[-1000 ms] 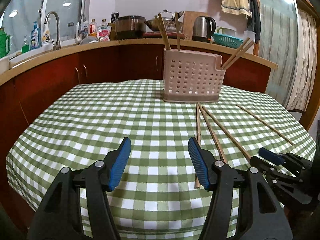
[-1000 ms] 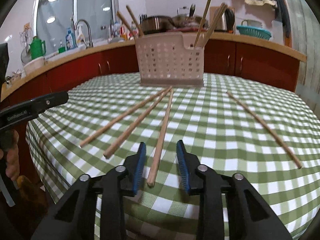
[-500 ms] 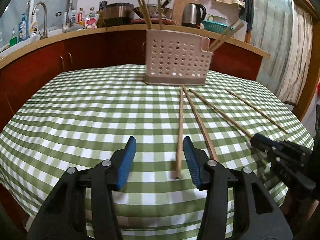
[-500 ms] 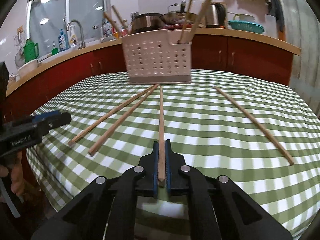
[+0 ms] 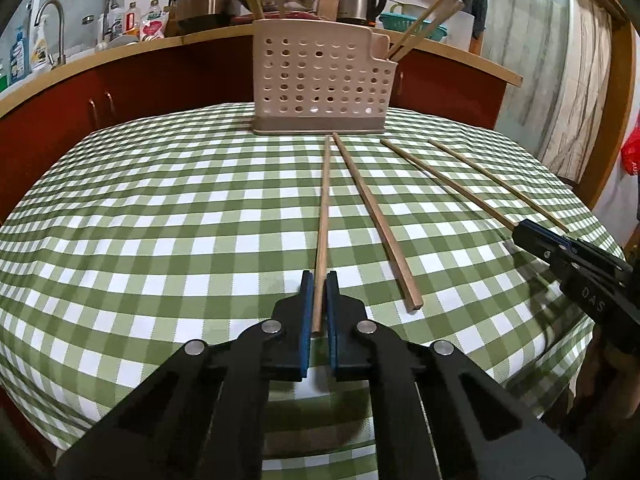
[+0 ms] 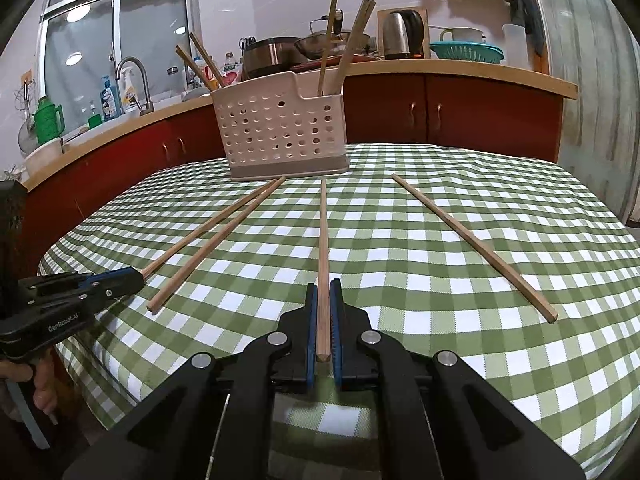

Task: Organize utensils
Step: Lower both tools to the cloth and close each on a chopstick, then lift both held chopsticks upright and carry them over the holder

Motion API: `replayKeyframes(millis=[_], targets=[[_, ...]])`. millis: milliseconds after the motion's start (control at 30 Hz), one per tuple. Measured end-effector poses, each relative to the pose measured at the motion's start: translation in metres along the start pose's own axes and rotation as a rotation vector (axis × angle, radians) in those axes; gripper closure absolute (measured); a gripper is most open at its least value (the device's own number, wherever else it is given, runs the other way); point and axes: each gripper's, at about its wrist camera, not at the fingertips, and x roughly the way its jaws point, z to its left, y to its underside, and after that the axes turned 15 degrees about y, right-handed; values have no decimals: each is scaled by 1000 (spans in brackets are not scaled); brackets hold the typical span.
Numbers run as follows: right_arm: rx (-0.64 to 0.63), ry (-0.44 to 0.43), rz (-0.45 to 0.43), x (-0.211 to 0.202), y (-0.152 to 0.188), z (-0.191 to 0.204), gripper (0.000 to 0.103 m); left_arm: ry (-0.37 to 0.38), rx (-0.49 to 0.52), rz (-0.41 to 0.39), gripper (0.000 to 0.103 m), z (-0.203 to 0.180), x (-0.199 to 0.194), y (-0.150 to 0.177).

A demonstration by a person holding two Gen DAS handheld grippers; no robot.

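Left fingers [image 5: 318, 300] newly clamped on chopstick [image 5: 324, 208] | right fingers [image 6: 324, 312] grip another [image 6: 323, 240] | checked tablecloth [image 5: 160, 220], kitchen.

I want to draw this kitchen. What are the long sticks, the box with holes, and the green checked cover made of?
Long tan chopsticks: probably unvarnished wood or bamboo, matte, with faint grain and square-cut ends. Beige holed utensil box: seemingly moulded plastic, smooth, with even round holes. Green-and-white checked tablecloth: woven fabric by its look, dull, draping softly over the table edge.

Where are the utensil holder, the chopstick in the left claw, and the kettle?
Utensil holder [image 5: 320, 76], left wrist view, perforated front wall.
Chopstick in left claw [image 5: 323, 216], left wrist view, mid-shaft.
Kettle [image 6: 398, 36], right wrist view, steel body.
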Motion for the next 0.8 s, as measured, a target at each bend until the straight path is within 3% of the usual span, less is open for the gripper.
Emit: replayKeyframes(millis=[167, 367, 800], targets=[[8, -4, -9, -4, -2, -1, 96, -3, 19, -12, 97, -2, -4, 0], [6, -3, -48, -16, -12, -3, 96, -50, 89, -92, 97, -10, -25, -9], [-2, -10, -181, -60, -48, -5, 96, -102, 95, -237, 97, -11, -70, -41]])
